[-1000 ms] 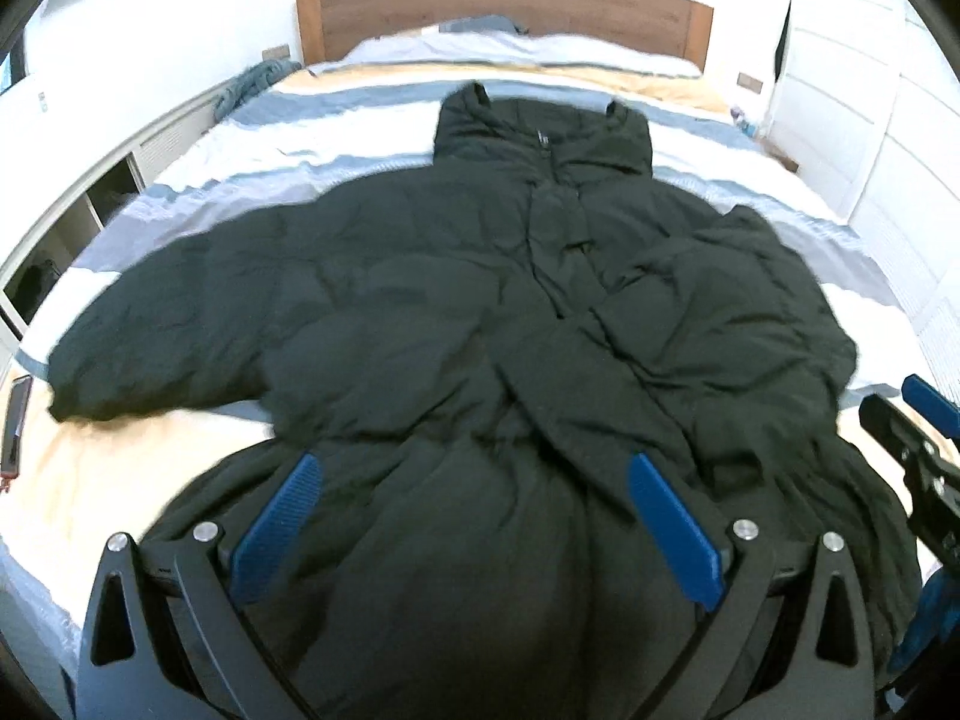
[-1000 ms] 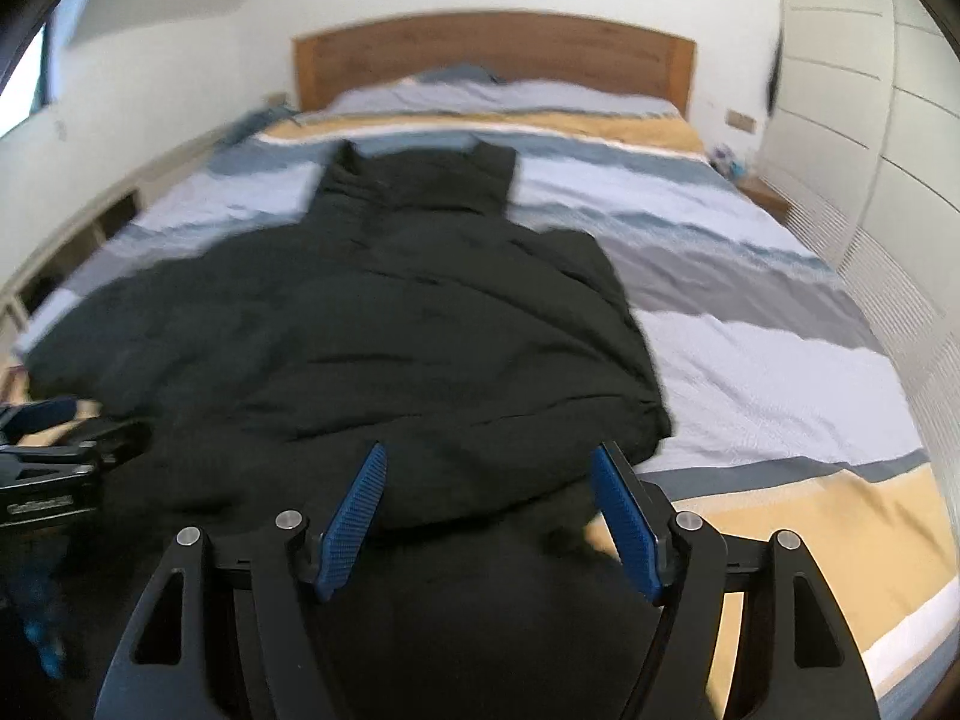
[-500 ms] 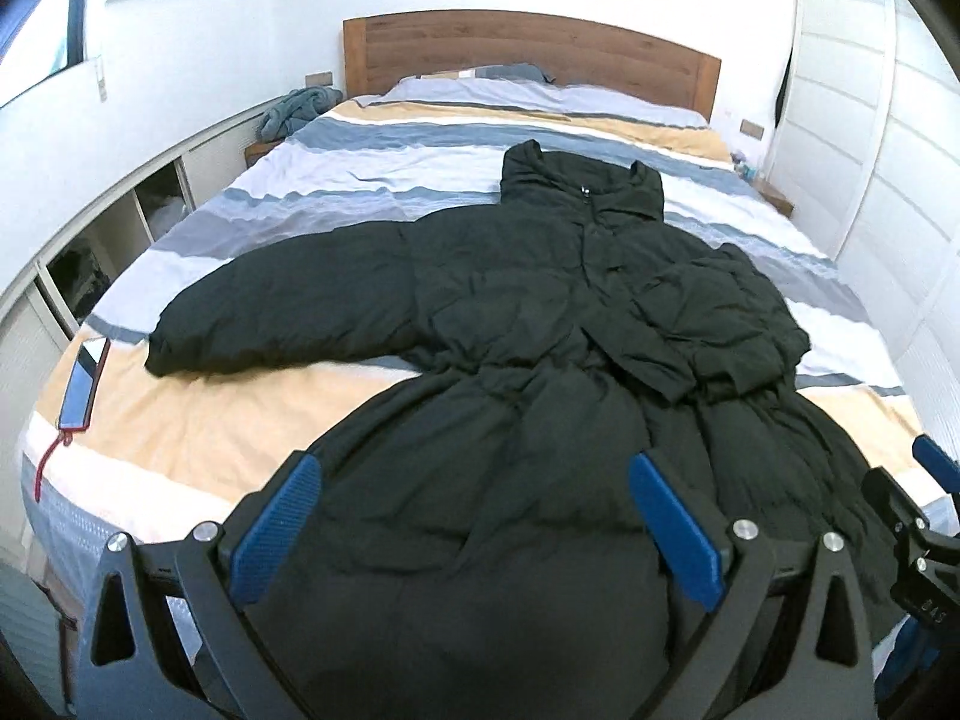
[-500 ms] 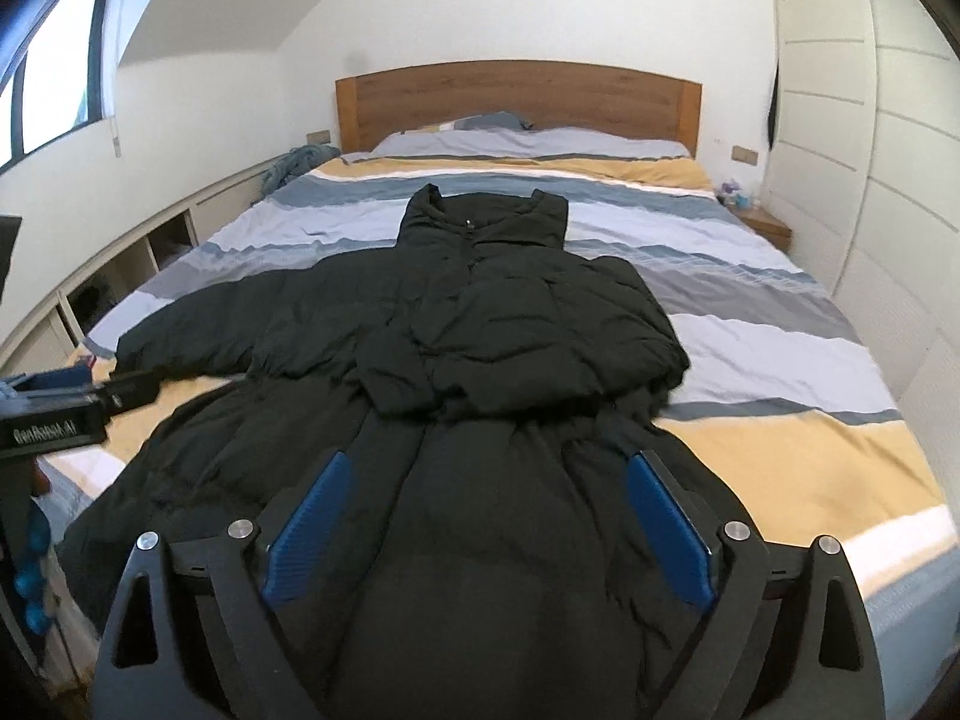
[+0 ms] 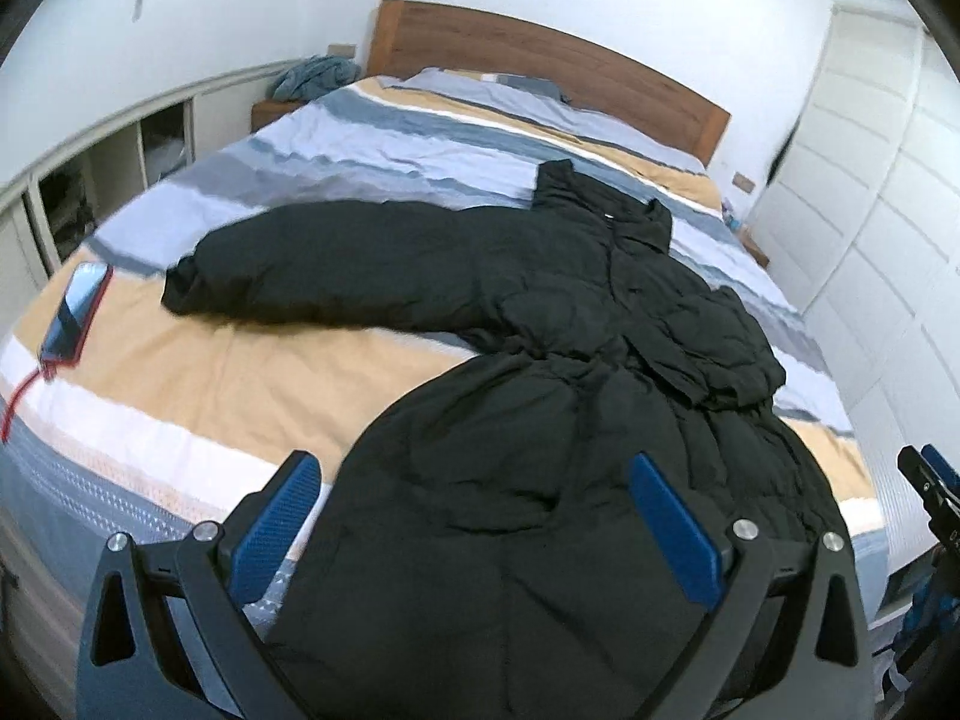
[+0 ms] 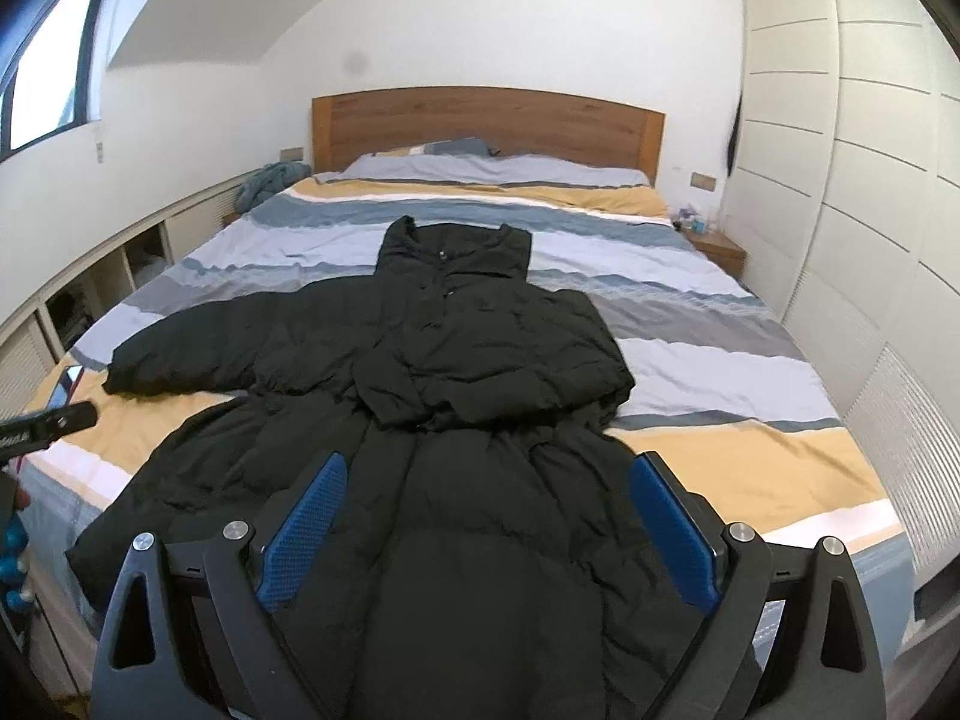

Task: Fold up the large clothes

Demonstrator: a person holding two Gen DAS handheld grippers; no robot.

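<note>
The room is evenly lit by daylight admitted through a window [image 6: 42, 60] at the upper left of the right wrist view. White walls are rendered bright, nearly washed out. The black coat [image 6: 456, 384] is underexposed, its folds barely resolved. Strong fisheye bending is seen towards dark vignetted corners. Slight motion blur is carried by the bed [image 5: 198, 372] in the left wrist view

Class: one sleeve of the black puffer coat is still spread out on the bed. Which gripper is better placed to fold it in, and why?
Probably the left gripper: it faces the black puffer coat's outstretched sleeve; the right gripper faces the folded side.
</note>
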